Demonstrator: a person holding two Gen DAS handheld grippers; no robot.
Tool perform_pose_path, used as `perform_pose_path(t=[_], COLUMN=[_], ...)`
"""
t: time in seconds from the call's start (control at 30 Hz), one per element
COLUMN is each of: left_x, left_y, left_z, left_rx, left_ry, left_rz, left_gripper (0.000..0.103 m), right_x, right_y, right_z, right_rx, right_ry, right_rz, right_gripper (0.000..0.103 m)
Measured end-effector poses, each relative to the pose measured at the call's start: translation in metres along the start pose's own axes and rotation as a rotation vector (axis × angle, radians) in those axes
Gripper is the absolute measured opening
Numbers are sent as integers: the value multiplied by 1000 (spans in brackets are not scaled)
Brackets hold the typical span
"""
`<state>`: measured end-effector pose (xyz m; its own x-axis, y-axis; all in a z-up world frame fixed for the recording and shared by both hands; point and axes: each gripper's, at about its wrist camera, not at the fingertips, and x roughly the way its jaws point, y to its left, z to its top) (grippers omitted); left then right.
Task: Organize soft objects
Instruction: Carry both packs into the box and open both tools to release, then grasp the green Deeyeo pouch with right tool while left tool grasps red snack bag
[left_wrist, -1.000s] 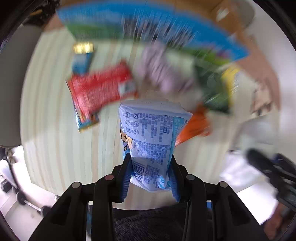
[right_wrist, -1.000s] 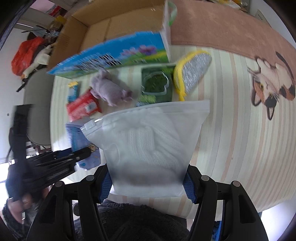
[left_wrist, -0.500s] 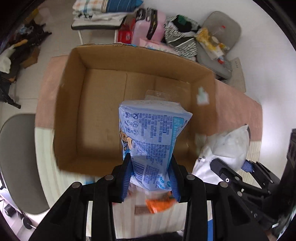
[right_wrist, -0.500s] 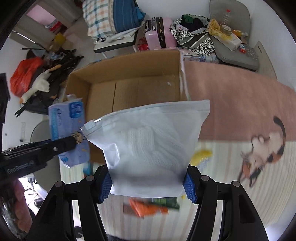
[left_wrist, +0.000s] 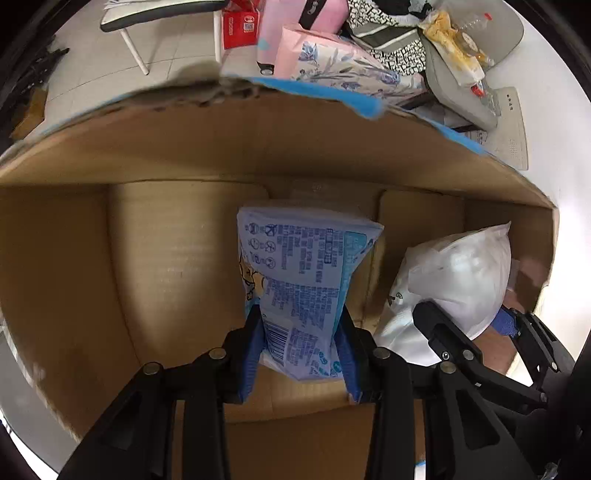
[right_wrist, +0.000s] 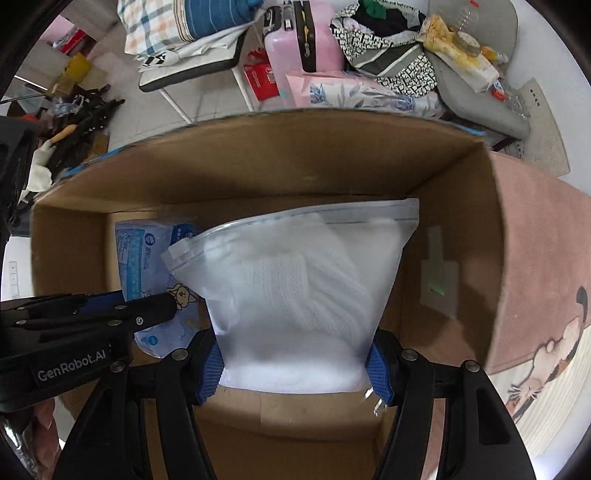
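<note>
1. Both grippers have dropped lower vs half a sec ago: cardboard box (left_wrist: 155, 280) walls now fill each view, and both loads hang inside the box cavity, not over it.
2. Left gripper (left_wrist: 301, 354): jaws closed partway on the blue wipes pack (left_wrist: 303, 280), pinching its lower end. Pack stands straight out ahead of the fingers, long axis along the finger line, printed back facing the cam. Whether its far end touches the box floor I can't tell.
3. Right gripper (right_wrist: 299, 369): jaws spread wider, clamped on the bottom edge of the zip bag (right_wrist: 295, 291) w/ white knit inside. Zipper end points away from the tool, bag fanning out ahead; it sits just right of the left load, close beside it.
4. Handling, my read: both light and squashy. Pack's film looks slick and its waist is already crushed at the pads, so it could slide if I ease off slowly. Bag is floppy, will slump and fold on release; film likely slippery too.
5. Hold pts: current end grips seem OK for dropping. For any re-grab I'd take the bag mid-body over the knit, not the zipper.
</note>
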<state>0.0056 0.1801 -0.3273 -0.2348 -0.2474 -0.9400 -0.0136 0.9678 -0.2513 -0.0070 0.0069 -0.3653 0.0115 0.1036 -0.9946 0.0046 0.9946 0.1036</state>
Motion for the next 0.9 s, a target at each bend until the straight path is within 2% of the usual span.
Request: perform_pose_path(t=[0.07,0.13,0.2,0.3,0.33,0.37,0.47,0.6,0.67,0.7,0.83,0.87,0.9], left_x=[3,14,10,1,-6,-13,-37,-67,-76,-73,-74,-64,-71], left_y=[4,-2,0,-4,-2,1,9,16,15,6,-14,-26,-24], left_z=[-3,12,0,-11,-20,-29,-58,-104,-117,-109,-113,-97,-116], left_rx=[1,-27,-20,4,9,10,14,20,33,36,37,34,41], left_ry=[14,27,25,-11,-22,-35,-102,-184,-221,-234,-304,-319,-344], left_rz=[3,-5,24,73,81,90,121,137,148,151,158,171,182], left_gripper=[38,39,40,51,59,72,98,99,99,99,99,99,99], right_x=[9,13,11,1,-4,-9,-30,-58,-72,-78,-103,-109,-115], right_y=[-2,-3,-3,-3,-3,-3,-7,-4,2,3,13,14,15], right_z=[4,6,7,7,7,7,3,-9,-18,-22,-45,-53,-64], right_rx=[3,2,-7,-15,-19,-23,-28,-74,-102,-110,-129,-132,-138], right_ry=[17,32,20,14,15,8,-17,-59,-80,-90,-134,-146,-160], right_rz=[-11,-18,-20,-28,-35,-38,-34,-67,-84,-93,-95,-87,-76], right_gripper=[69,72,76,83,88,90,103,103,103,103,103,103,103])
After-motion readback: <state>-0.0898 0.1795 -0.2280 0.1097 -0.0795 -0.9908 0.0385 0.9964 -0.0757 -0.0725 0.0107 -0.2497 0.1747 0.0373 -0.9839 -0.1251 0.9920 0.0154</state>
